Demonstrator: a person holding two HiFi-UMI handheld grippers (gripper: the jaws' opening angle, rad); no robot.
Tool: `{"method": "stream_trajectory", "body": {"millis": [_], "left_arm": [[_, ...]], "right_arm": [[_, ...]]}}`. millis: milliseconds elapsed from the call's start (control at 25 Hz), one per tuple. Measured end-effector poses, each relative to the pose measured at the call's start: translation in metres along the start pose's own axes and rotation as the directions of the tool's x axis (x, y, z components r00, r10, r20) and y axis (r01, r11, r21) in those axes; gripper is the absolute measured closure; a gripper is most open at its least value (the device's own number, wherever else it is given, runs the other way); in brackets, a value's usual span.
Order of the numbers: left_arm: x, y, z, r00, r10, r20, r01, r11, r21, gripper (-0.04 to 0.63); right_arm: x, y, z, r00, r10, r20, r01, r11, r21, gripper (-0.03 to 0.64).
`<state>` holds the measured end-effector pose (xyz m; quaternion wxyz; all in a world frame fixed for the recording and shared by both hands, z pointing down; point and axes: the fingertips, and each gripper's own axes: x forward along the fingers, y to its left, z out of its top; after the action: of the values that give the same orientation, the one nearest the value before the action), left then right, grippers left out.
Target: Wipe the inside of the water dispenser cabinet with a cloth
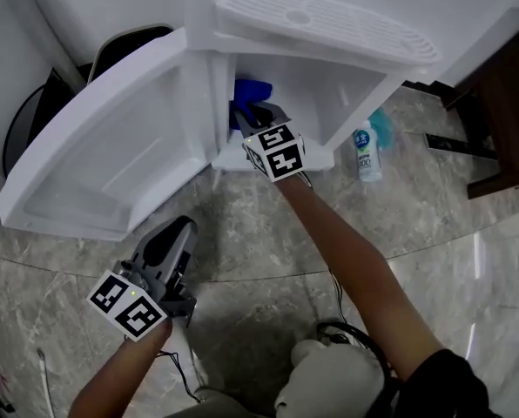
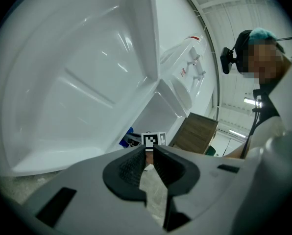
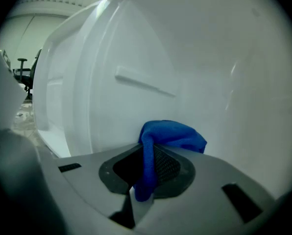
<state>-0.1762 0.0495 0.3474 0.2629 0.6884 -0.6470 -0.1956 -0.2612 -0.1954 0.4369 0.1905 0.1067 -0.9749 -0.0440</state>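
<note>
The white water dispenser cabinet (image 1: 355, 85) stands with its door (image 1: 111, 155) swung wide to the left. My right gripper (image 1: 245, 120) reaches into the cabinet opening, shut on a blue cloth (image 1: 251, 92). In the right gripper view the blue cloth (image 3: 171, 136) bunches out past the jaws of the right gripper (image 3: 147, 150), close to the white inner wall (image 3: 136, 58). My left gripper (image 1: 184, 231) hangs over the marble floor below the door; in the left gripper view the left gripper (image 2: 149, 152) is shut with nothing between its jaws.
A small bottle with a blue label (image 1: 366, 151) stands on the marble floor (image 1: 434, 233) to the right of the cabinet. A dark wooden cabinet (image 1: 508, 111) is at the far right. A black round bin (image 1: 33, 120) sits behind the open door. Cables (image 1: 347, 329) trail near the person.
</note>
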Motion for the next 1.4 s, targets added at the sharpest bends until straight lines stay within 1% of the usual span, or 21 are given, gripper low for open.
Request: {"method": "stream_trajectory", "body": {"millis": [120,200,320,440,520,560,680,720,760,800,840,880,920,1040,1120,1160,1280,1400], "left_arm": [[-0.001,0.0,0.0,1.0,-0.004,0.001,0.004,1.0,-0.005,0.538],[-0.002,0.0,0.001,1.0,-0.005,0.002,0.005,1.0,-0.005,0.538],[-0.003,0.002,0.001,1.0,0.0,0.004,0.0,1.0,-0.012,0.538],[-0.005,0.006,-0.001,1.0,0.01,0.0,-0.01,1.0,-0.015,0.538],[-0.006,0.004,-0.002,1.0,0.009,-0.005,-0.009,1.0,-0.006,0.538],[-0.006,0.002,-0.003,1.0,0.005,-0.007,-0.005,1.0,-0.003,0.538],[-0.006,0.0,-0.002,1.0,0.0,-0.008,0.0,1.0,-0.003,0.538],[-0.006,0.0,-0.002,1.0,0.003,-0.006,-0.003,1.0,-0.006,0.538],[-0.007,0.001,-0.001,1.0,0.008,-0.002,-0.008,1.0,-0.011,0.538],[-0.007,0.002,-0.001,1.0,0.011,0.003,-0.011,1.0,-0.017,0.538],[-0.007,0.002,0.0,1.0,0.012,0.008,-0.012,1.0,-0.021,0.538],[-0.005,0.003,0.001,1.0,0.01,0.01,-0.009,1.0,-0.021,0.538],[-0.003,0.003,0.001,1.0,0.006,0.009,-0.006,1.0,-0.018,0.538],[0.003,0.004,-0.001,1.0,0.002,0.003,-0.001,1.0,-0.017,0.538],[0.004,0.002,-0.005,1.0,-0.002,-0.002,0.002,1.0,-0.027,0.538],[0.004,0.001,-0.006,1.0,-0.005,-0.007,0.004,1.0,-0.029,0.538],[0.003,0.002,-0.008,1.0,-0.003,-0.014,0.003,1.0,-0.031,0.538],[-0.004,0.006,-0.007,1.0,0.013,-0.014,-0.014,0.999,-0.033,0.538]], "right_arm": [[0.011,0.0,-0.004,0.995,0.012,-0.103,-0.019,0.998,-0.059,0.581],[0.018,-0.001,-0.005,0.987,0.029,-0.16,-0.046,0.994,-0.101,0.581],[0.031,-0.007,-0.009,0.977,0.049,-0.209,-0.086,0.982,-0.169,0.581],[0.045,-0.018,-0.009,0.964,0.058,-0.259,-0.109,0.976,-0.189,0.581],[0.051,-0.022,-0.006,0.96,0.05,-0.276,-0.122,0.961,-0.249,0.581],[0.051,-0.023,-0.006,0.96,0.048,-0.277,-0.123,0.957,-0.261,0.581],[0.047,-0.022,-0.004,0.963,0.03,-0.269,-0.101,0.961,-0.258,0.581],[0.043,-0.019,-0.005,0.963,0.036,-0.265,-0.106,0.962,-0.253,0.581],[0.038,-0.011,-0.007,0.963,0.062,-0.264,-0.129,0.961,-0.246,0.581],[0.03,-0.002,-0.011,0.958,0.102,-0.266,-0.17,0.954,-0.247,0.581],[0.02,0.008,-0.015,0.952,0.144,-0.272,-0.217,0.94,-0.263,0.581],[0.012,0.016,-0.018,0.945,0.173,-0.279,-0.255,0.922,-0.291,0.581],[0.007,0.02,-0.02,0.94,0.185,-0.287,-0.277,0.905,-0.324,0.581],[0.009,0.021,-0.018,0.931,0.167,-0.326,-0.296,0.866,-0.402,0.581],[0.018,0.015,-0.017,0.927,0.147,-0.346,-0.294,0.855,-0.426,0.581],[0.024,0.009,-0.017,0.929,0.127,-0.348,-0.279,0.859,-0.43,0.581],[0.044,-0.013,-0.012,0.935,0.058,-0.35,-0.208,0.889,-0.407,0.581],[0.053,-0.02,-0.008,0.932,0.047,-0.359,-0.187,0.913,-0.364,0.581]]}}
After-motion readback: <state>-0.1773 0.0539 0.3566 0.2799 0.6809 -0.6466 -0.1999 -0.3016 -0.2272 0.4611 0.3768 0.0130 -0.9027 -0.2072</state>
